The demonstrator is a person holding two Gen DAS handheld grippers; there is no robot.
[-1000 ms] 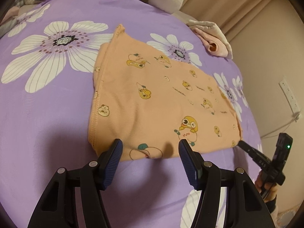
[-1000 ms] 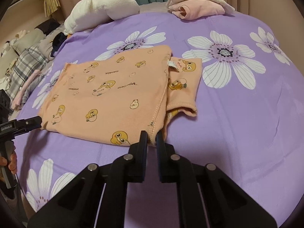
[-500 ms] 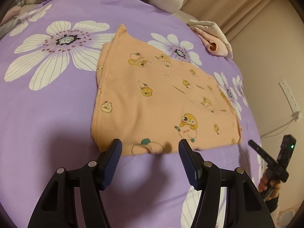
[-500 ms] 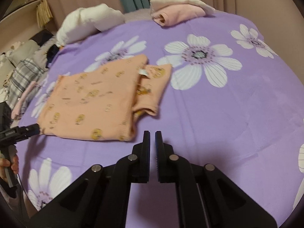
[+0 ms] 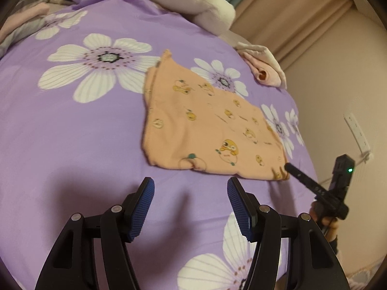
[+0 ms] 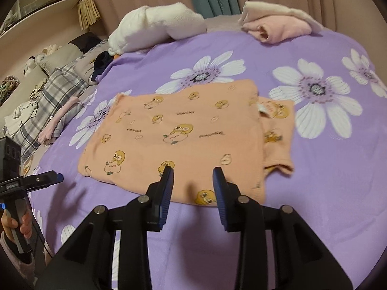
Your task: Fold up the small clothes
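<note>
An orange garment (image 5: 212,130) printed with cartoon ducks lies folded flat on the purple flowered bedspread (image 5: 72,145). A narrower layer of it sticks out on the right in the right wrist view. My left gripper (image 5: 190,186) is open and empty, a short way back from the garment's near edge. My right gripper (image 6: 192,172) hovers over the near edge of the orange garment (image 6: 183,135); its jaws are opening and the pads press on nothing. Each gripper also shows in the other's view: the right gripper (image 5: 290,168) by the garment's corner, the left gripper (image 6: 48,177) beside its left end.
A white plush bundle (image 6: 154,29) and folded pink clothes (image 6: 275,29) lie at the far edge of the bed. Plaid bedding (image 6: 55,94) and pillows sit on the left. A wall with a socket (image 5: 358,133) runs close along the bed's right side.
The right gripper, shut at the garment's edge a second ago, drew back, then came over the near edge with its jaws parted. The left gripper has pulled back from the garment.
</note>
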